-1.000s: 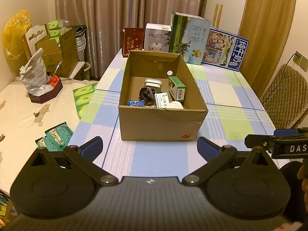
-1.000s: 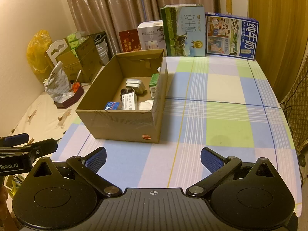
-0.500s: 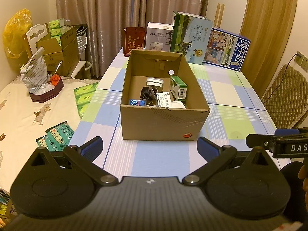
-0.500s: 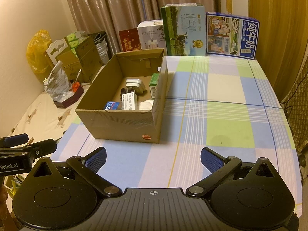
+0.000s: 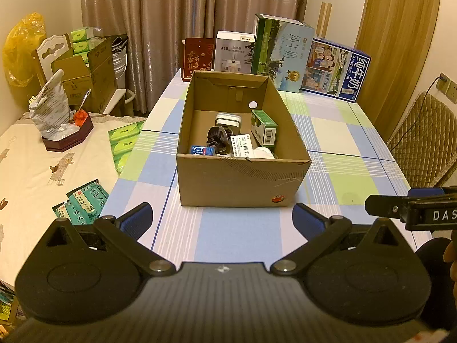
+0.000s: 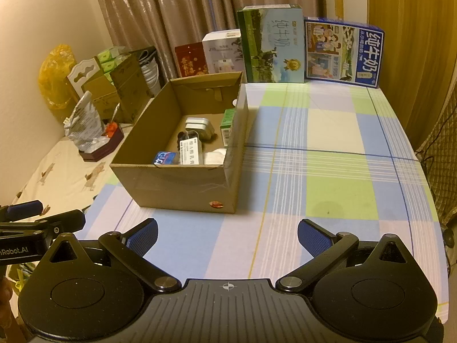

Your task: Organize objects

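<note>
An open cardboard box (image 5: 234, 184) stands on the checked tablecloth (image 5: 337, 131); it also shows in the right wrist view (image 6: 182, 188). Inside lie a green carton (image 5: 264, 128), a white case (image 5: 228, 120), a dark bundle (image 5: 217, 140), a white labelled pack (image 5: 242, 145) and a blue item (image 5: 202, 150). My left gripper (image 5: 222, 220) is open and empty, held in front of the box. My right gripper (image 6: 227, 234) is open and empty, to the right of the box's near corner.
Several tall cartons stand at the table's far edge: a green milk box (image 5: 281, 53), a blue milk box (image 5: 334, 70), a white box (image 5: 232, 54), a red box (image 5: 198, 58). A side table on the left (image 5: 34, 165) holds packets. A chair (image 5: 422, 143) stands at the right.
Both grippers have shifted very slightly; the box sits a little further right and up in the left view. Nothing was grasped or released.
</note>
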A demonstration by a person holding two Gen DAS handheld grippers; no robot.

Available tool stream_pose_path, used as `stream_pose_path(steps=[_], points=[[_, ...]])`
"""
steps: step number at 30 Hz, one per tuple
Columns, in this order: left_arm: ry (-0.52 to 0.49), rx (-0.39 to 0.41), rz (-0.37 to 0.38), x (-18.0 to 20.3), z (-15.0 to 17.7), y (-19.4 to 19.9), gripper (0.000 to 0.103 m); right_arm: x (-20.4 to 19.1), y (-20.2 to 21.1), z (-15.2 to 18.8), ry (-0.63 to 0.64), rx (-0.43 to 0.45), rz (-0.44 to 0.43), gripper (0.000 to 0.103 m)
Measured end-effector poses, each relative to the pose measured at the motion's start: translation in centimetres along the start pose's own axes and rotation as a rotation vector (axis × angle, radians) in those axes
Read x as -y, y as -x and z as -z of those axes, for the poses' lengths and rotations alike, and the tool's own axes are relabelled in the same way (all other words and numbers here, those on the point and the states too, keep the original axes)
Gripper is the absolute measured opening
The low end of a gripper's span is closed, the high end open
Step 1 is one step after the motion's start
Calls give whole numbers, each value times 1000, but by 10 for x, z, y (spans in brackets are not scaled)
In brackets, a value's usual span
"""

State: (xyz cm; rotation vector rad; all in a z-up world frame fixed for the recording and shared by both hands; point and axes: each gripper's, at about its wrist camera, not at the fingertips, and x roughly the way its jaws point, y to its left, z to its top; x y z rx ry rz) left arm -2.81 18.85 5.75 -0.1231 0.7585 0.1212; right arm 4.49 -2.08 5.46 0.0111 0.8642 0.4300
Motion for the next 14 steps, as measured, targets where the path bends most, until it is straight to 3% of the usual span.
stream_pose_path(steps=[14], points=[[6,6,18,3,0,-3,102,1,-1,-1,-1,0,0,101]])
